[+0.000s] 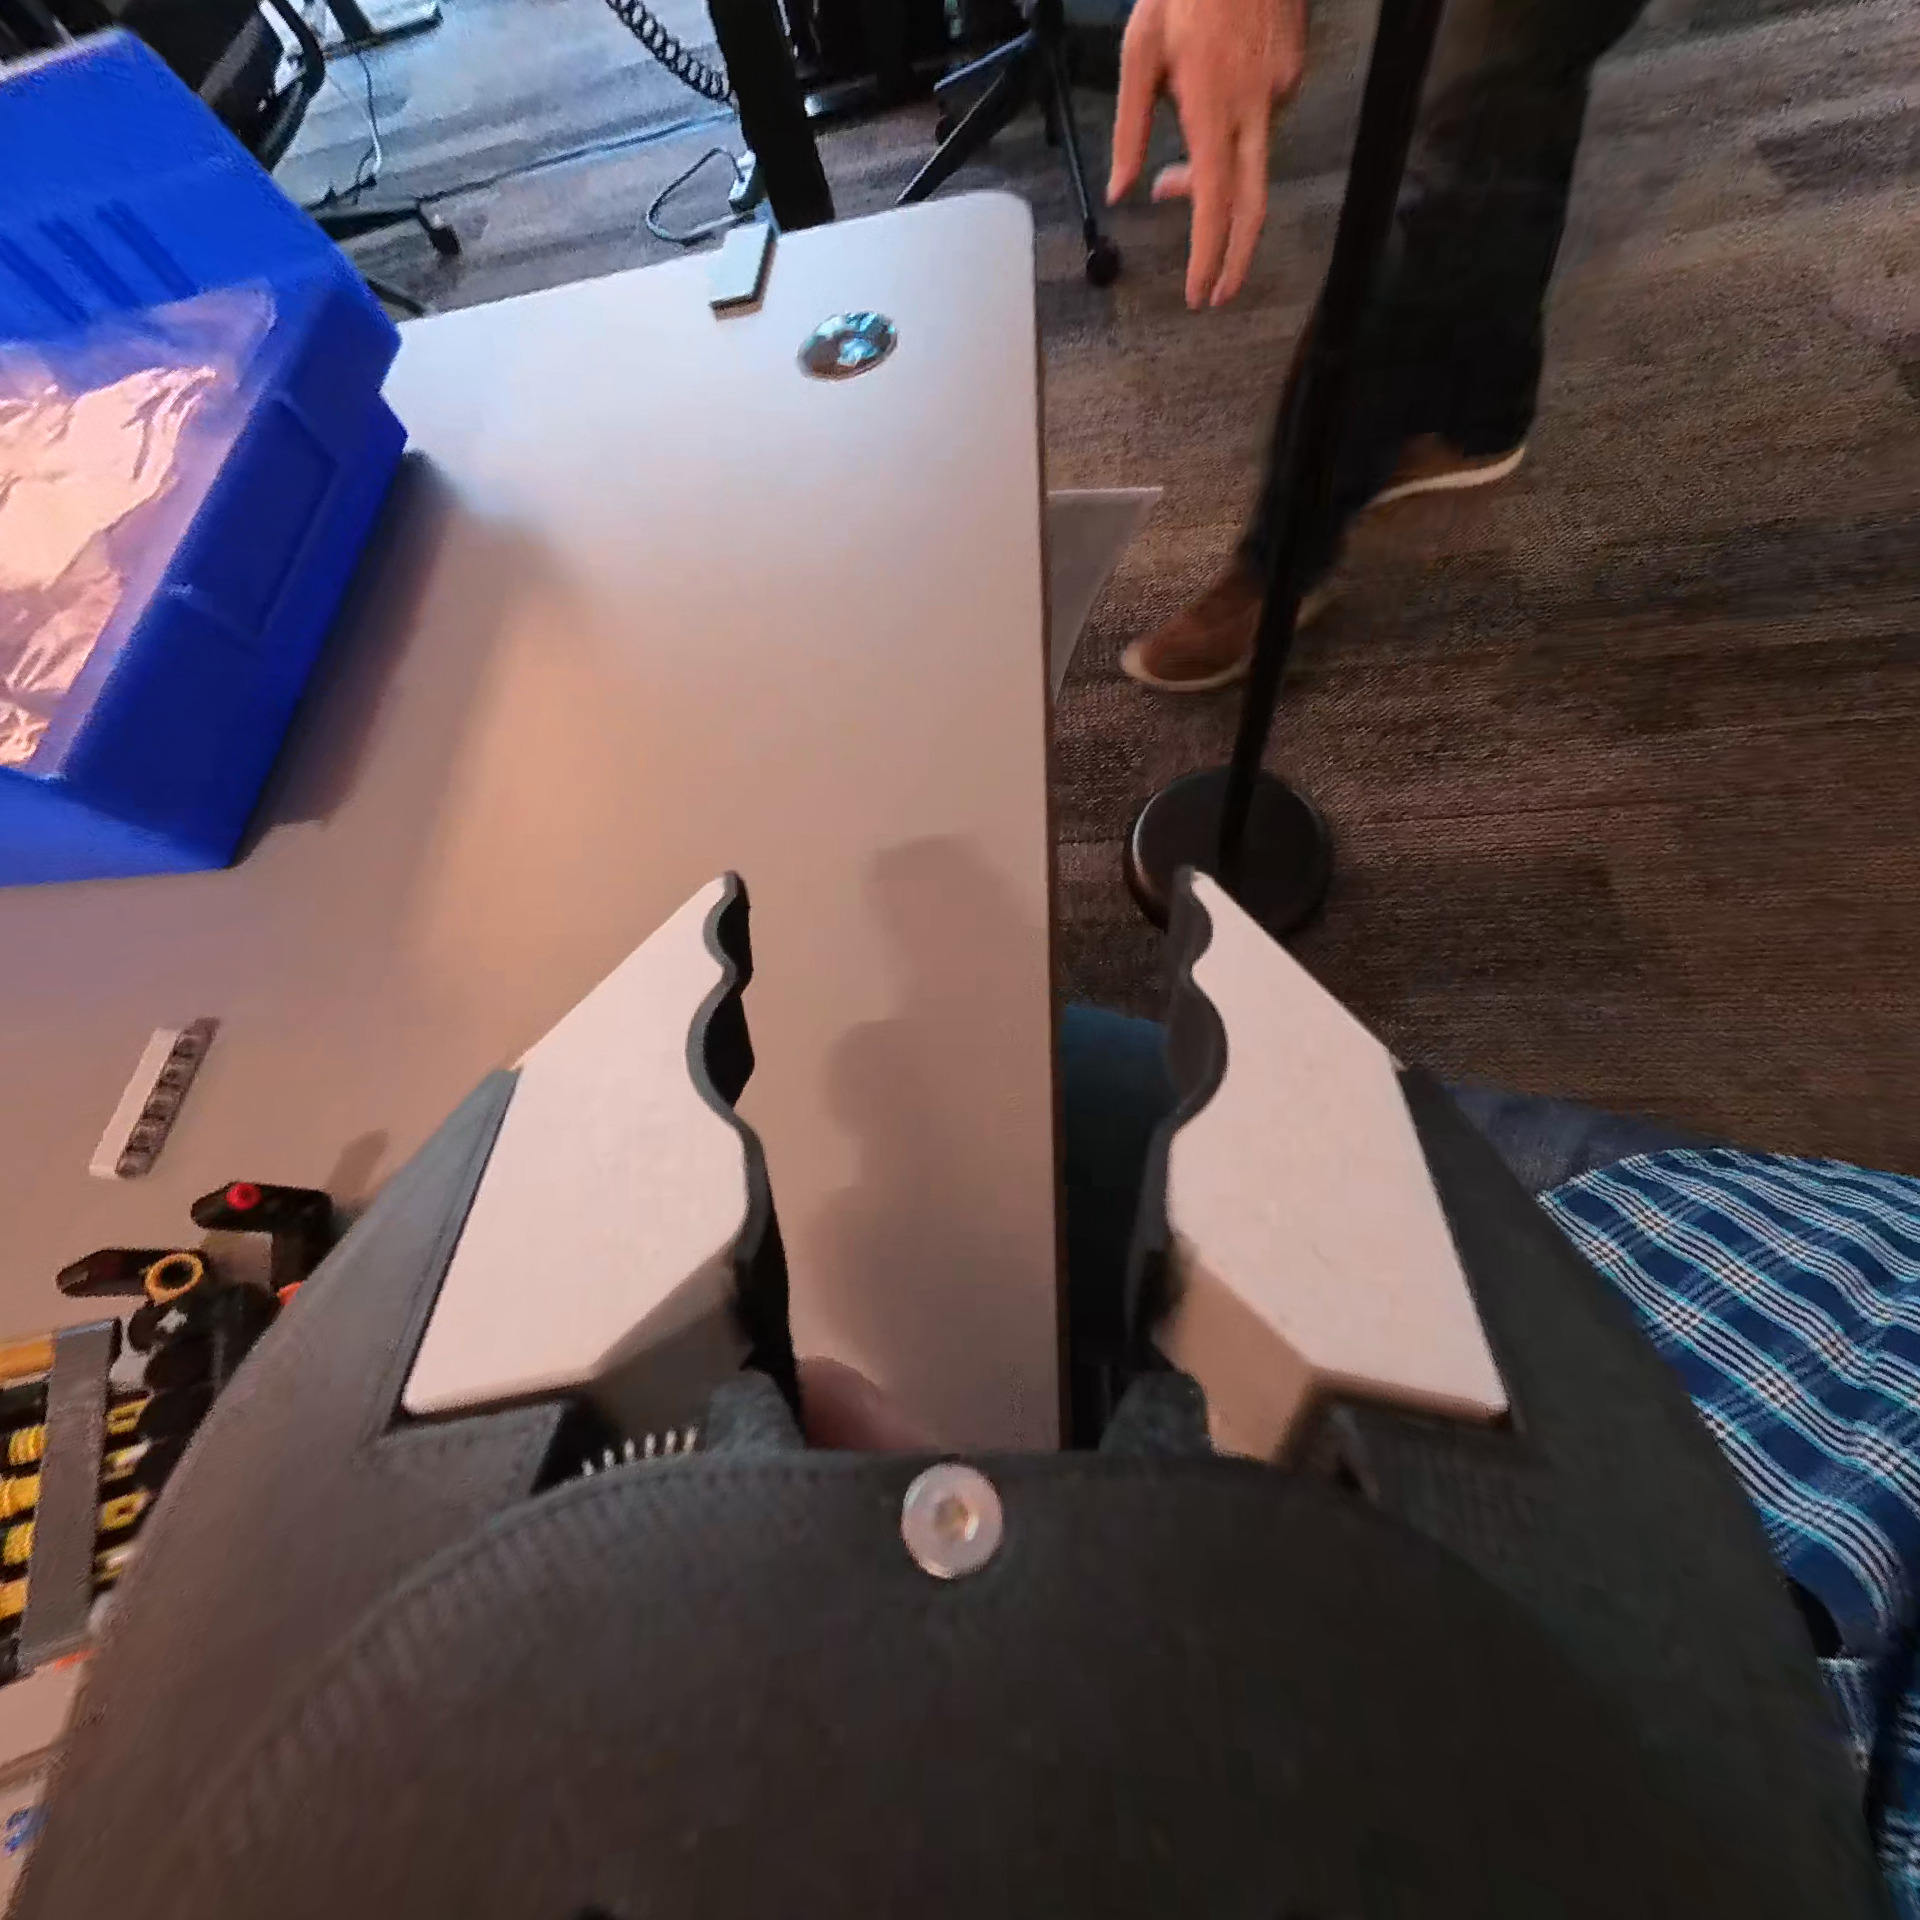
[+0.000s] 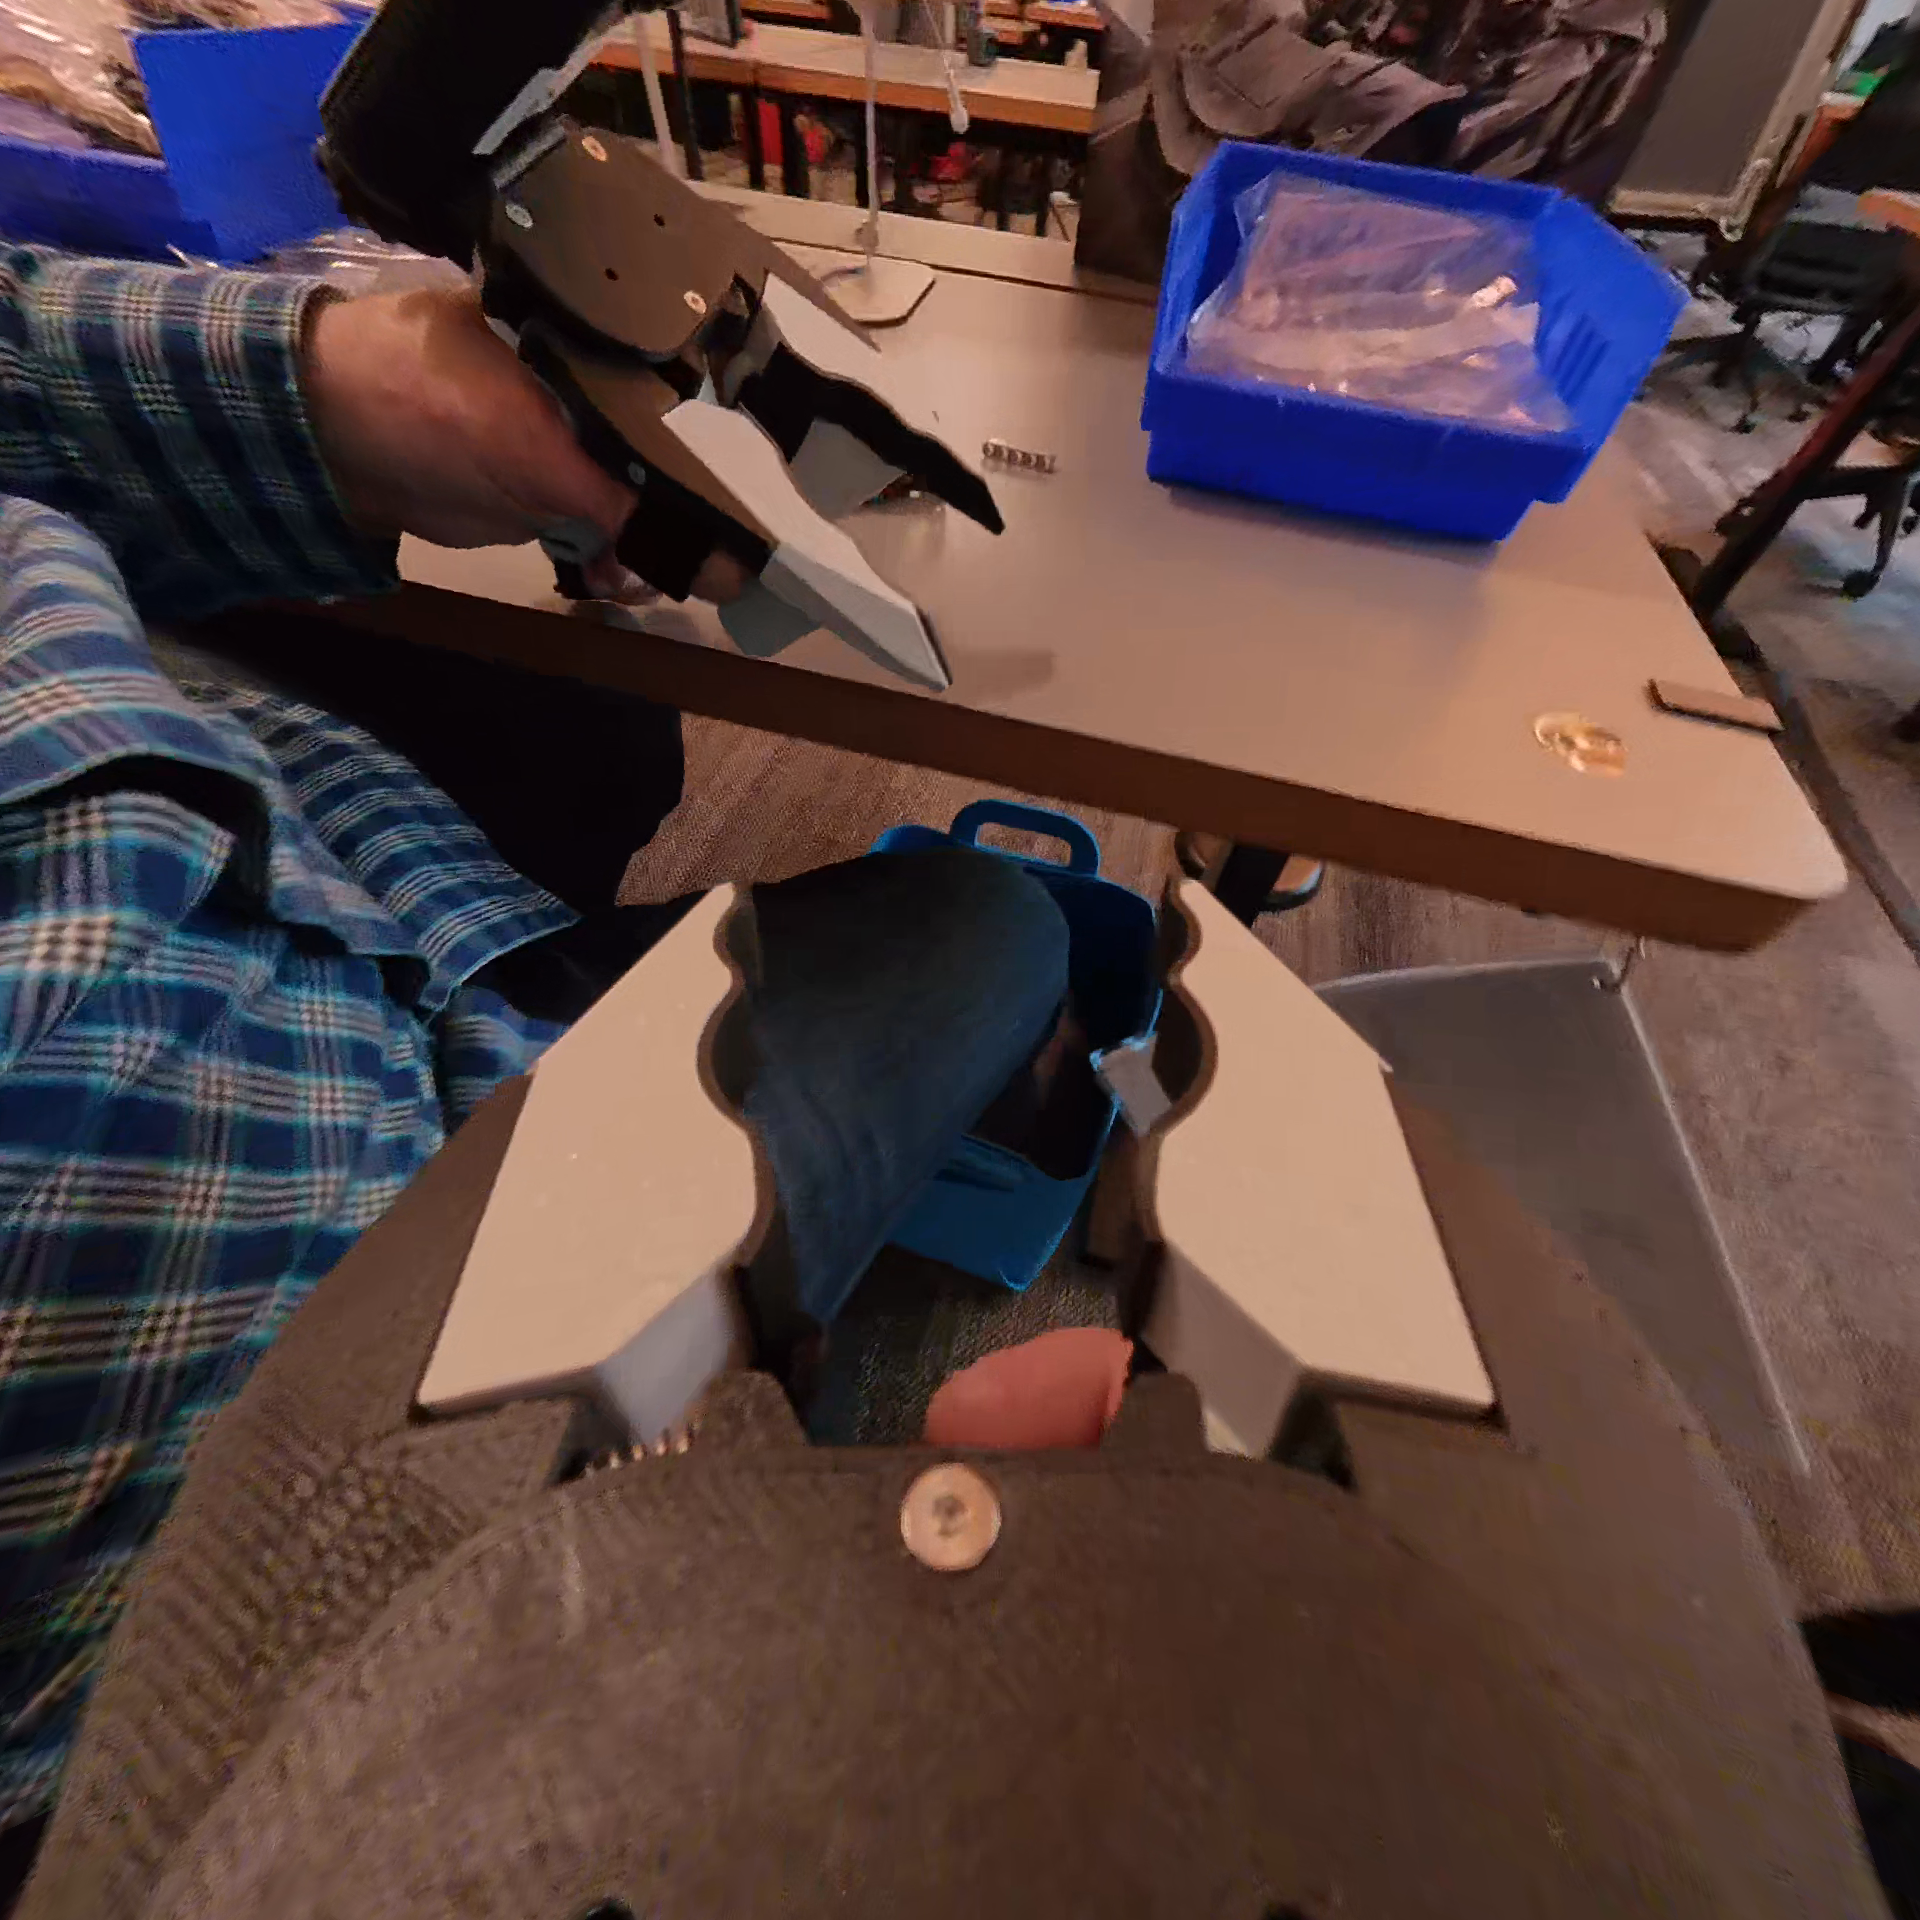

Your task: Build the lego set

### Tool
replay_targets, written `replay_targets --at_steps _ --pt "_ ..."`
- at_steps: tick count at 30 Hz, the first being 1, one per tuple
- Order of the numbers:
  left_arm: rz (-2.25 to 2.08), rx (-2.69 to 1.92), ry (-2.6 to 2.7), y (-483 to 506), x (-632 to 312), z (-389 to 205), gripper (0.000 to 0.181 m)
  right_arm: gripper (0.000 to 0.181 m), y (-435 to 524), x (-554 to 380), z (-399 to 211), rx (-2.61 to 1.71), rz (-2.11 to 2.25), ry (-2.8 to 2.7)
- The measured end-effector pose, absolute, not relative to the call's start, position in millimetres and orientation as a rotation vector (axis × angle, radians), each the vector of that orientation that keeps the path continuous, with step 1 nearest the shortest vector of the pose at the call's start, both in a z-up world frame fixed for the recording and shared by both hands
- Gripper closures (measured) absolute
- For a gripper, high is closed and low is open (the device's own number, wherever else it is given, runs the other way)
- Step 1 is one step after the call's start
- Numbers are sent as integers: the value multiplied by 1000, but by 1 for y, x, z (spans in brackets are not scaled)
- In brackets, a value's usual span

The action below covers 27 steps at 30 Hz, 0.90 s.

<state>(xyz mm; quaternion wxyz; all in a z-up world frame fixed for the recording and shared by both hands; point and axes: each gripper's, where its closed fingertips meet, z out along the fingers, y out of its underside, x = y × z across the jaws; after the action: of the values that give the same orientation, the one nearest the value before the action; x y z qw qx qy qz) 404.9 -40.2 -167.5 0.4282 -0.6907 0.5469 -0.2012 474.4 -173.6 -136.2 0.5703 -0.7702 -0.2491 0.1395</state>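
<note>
My left gripper (image 1: 961, 883) is open and empty, held over the right edge of the grey table (image 1: 727, 582). It also shows in the right wrist view (image 2: 971, 592), jaws apart above the table's front edge. A black, yellow and red lego assembly (image 1: 177, 1288) lies at the lower left, partly hidden behind the gripper body. A small grey lego beam (image 1: 156, 1096) lies beside it, also seen in the right wrist view (image 2: 1020, 457). My right gripper (image 2: 951, 899) is open and empty, held below table height over a knee and a blue case (image 2: 1039, 1143) on the floor.
A blue bin (image 1: 177, 499) with clear plastic bags stands on the table's left, and shows in the right wrist view (image 2: 1392, 343). A black stand with a round base (image 1: 1231, 842) is by the table edge. A person's hand (image 1: 1205, 135) and legs are beyond it.
</note>
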Motion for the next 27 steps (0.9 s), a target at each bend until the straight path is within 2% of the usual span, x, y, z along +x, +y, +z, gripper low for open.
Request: replay_targets --at_steps 1,10,18,23,24,25,27 --pt "-491 -1739 1366 -37 402 -170 101 105 -163 471 -135 -1797 327 -605" --pt "-447 -1856 1353 -16 388 -185 100 107 -73 434 -132 -1696 377 -729" --pt "-472 -1983 1312 -3 390 -195 102 116 -84 448 -155 -1648 487 -628" --pt "-459 -1989 1294 0 390 -195 103 111 -83 468 -158 -1669 500 -535" --pt "-455 -1983 1296 0 390 -195 104 114 -82 478 -163 -1677 478 -520" --pt "-449 -1981 1295 0 390 -195 104 126 -81 487 -178 -1716 452 -518" --pt "-428 -1966 1293 1 389 -193 104 132 -73 511 -226 -1844 380 -497"
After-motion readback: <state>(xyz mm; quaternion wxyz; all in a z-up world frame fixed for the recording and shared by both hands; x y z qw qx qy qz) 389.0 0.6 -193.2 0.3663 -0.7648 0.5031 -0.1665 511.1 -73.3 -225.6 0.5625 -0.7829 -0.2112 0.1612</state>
